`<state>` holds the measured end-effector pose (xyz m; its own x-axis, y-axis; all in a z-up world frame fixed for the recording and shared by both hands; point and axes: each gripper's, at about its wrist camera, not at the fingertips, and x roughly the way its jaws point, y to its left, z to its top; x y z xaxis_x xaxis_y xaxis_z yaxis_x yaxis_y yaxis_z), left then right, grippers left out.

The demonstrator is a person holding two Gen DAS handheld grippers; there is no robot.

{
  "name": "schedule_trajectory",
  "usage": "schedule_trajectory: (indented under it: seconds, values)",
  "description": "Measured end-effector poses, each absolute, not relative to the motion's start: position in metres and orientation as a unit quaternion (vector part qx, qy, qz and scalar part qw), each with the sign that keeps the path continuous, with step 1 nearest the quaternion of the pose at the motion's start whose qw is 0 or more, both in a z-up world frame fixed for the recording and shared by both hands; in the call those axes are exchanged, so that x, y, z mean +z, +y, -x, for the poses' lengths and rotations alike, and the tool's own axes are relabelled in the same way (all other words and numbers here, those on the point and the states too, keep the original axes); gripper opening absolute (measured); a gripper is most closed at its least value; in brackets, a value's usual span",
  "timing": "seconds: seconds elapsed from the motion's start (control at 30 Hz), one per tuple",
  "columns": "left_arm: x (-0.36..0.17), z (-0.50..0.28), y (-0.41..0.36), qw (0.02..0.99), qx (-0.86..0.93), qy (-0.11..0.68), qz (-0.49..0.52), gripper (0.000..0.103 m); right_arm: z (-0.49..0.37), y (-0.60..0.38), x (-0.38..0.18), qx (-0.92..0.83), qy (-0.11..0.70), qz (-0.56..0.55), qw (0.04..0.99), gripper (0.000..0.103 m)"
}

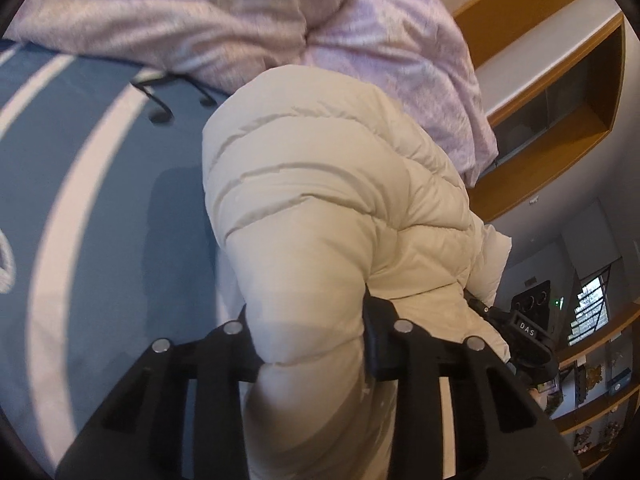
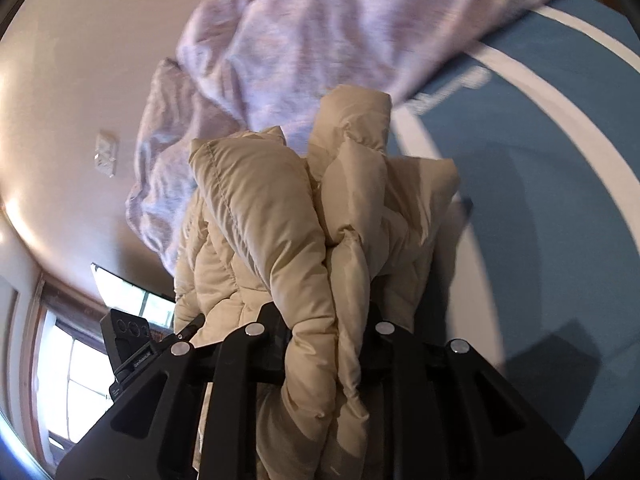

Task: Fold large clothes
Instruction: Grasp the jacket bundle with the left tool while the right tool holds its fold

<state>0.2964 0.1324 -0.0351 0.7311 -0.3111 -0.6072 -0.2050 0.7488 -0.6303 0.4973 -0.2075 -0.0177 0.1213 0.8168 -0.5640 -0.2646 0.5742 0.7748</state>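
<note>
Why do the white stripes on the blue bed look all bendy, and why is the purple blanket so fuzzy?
Left wrist view: the fisheye lens bends the white stripes on the blue sheet into arcs, and dark corners ring the picture. Right wrist view: the purple blanket looks smeared, probably motion blur; the window glares bright white, and a dark shadow falls on the sheet.

Left gripper (image 1: 308, 328): pointed forward and downward, both black fingers pressed against a thick fold of the cream puffer jacket (image 1: 320, 184). Right gripper (image 2: 328, 332): same downward angle, fingers clamped on a bunched fold of the same jacket.
</note>
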Motion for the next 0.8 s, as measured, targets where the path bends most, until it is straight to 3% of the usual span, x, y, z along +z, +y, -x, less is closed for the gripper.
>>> schedule_trajectory:
  seconds: [0.4, 0.8]
  values:
    - [-0.004, -0.273, 0.212, 0.882, 0.033, 0.321, 0.344, 0.034, -0.509, -0.092, 0.017, 0.445, 0.51, -0.209, 0.706, 0.02]
    - [-0.041, -0.299, 0.262, 0.88, 0.08, 0.345, 0.316, 0.039, -0.531, -0.028, -0.04, 0.408, 0.543, -0.161, 0.716, 0.02]
